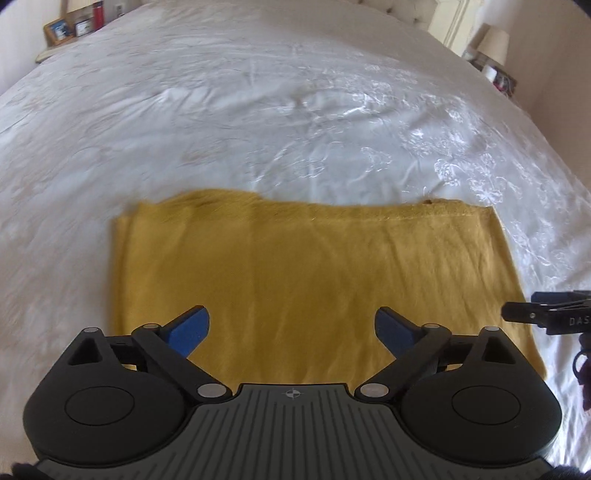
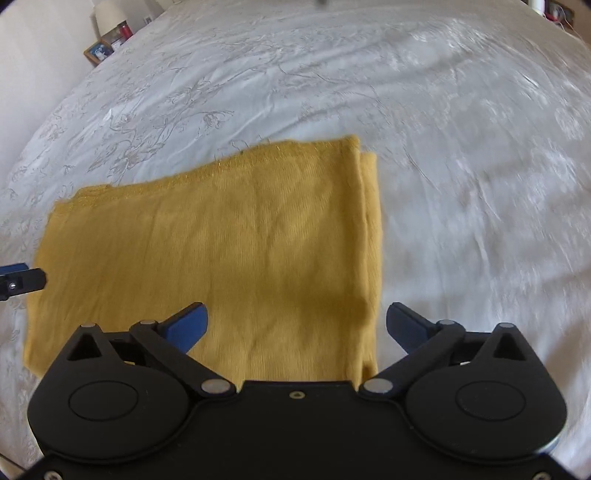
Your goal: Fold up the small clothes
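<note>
A mustard-yellow garment (image 1: 295,273) lies folded into a flat rectangle on the white bedspread (image 1: 258,110). It also shows in the right wrist view (image 2: 221,251), with stacked layers along its right edge. My left gripper (image 1: 291,328) is open and empty, hovering above the garment's near edge. My right gripper (image 2: 295,325) is open and empty above the garment's near right corner. The right gripper's tip (image 1: 535,314) shows at the right edge of the left wrist view; the left gripper's tip (image 2: 22,280) shows at the left edge of the right wrist view.
The white embroidered bedspread (image 2: 443,147) spreads wide around the garment. A nightstand with picture frames (image 1: 61,31) and a red bottle (image 1: 98,14) stands far left. A lamp (image 1: 493,40) stands on the far right. A dark object (image 1: 583,369) lies by the right edge.
</note>
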